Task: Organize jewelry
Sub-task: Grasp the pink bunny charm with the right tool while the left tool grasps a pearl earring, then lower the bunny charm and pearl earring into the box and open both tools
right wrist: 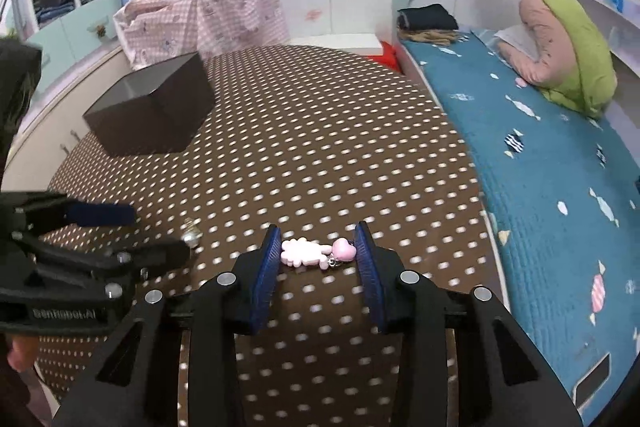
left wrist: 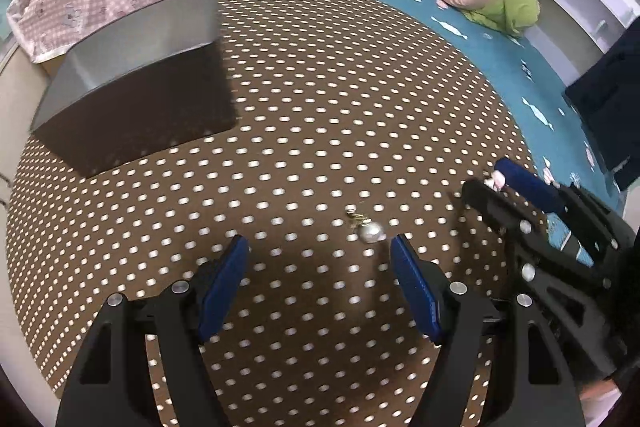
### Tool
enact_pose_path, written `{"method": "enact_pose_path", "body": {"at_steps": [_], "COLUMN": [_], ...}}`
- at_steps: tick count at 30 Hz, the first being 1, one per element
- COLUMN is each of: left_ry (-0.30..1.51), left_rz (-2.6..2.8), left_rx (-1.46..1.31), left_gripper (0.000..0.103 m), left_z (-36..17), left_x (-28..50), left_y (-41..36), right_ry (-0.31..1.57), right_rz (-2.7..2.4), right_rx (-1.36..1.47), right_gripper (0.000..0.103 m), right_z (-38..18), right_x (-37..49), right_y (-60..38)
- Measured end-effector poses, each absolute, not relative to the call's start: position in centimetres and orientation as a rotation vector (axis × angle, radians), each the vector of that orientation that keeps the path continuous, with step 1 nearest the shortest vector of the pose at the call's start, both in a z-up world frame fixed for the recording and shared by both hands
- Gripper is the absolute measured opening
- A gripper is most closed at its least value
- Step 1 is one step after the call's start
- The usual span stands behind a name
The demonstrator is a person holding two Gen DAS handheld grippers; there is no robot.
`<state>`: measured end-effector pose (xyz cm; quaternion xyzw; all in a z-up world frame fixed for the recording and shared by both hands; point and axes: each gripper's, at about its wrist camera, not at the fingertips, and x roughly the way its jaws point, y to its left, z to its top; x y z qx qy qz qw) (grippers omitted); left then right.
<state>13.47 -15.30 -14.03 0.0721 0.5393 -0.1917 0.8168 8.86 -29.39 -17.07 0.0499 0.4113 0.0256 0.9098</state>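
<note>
Right gripper (right wrist: 316, 251): clamped on a pink charm piece (right wrist: 306, 254), which spans the gap between the two blue pads, a little heart at its right end and a small metal clasp hanging below.
Left gripper (left wrist: 320, 247): jaws apart, nothing between them, pointing steeply down at the spotted tablecloth (left wrist: 320, 87).
Pearl earring (left wrist: 370, 231): lies on the cloth just ahead of the left gripper's right pad, touching neither pad; a gold fitting sits at its far side.
Dark box (left wrist: 132, 67): well ahead and to the left of the left gripper, open at the top; likely where the jewelry is meant to go.
How the pink piece will handle: looks light and stiff, probably plastic or resin; held end to end it could pivot or pop out if squeezed hard, so a gentle hold across its broad body seems safer.
How the pearl will handle: small, round, smooth, likely to roll or squirt from the pads; better to close across the bead's middle, or on the gold fitting.
Risk: motion blur hides fine detail of the fitting.
</note>
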Motion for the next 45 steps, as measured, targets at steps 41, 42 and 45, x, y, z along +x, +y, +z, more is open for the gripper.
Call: {"method": "enact_pose_path", "body": {"at_steps": [41,42,45], "left_ry": [0.986,0.980,0.962], "left_rz": [-0.233,-0.228,-0.198], "left_rx": [-0.021,-0.021,-0.009], "left_gripper": [0.010,0.010,0.010], "left_z": [-7.8,-7.6,-7.1], "left_x": [13.8,13.9,14.3], "left_y": [-4.2,-3.9,-3.1], "right_ry": [0.722,0.720,0.715], "right_rz": [0.179,0.183,0.198], "right_rx": [0.068,0.067,0.058], "right_gripper": [0.038,0.038,0.038], "right_z": [-10.3,-10.1,-9.5], "right_x": [9.7,9.8,10.8], "right_y": [-23.2,-22.9,-21.6]}}
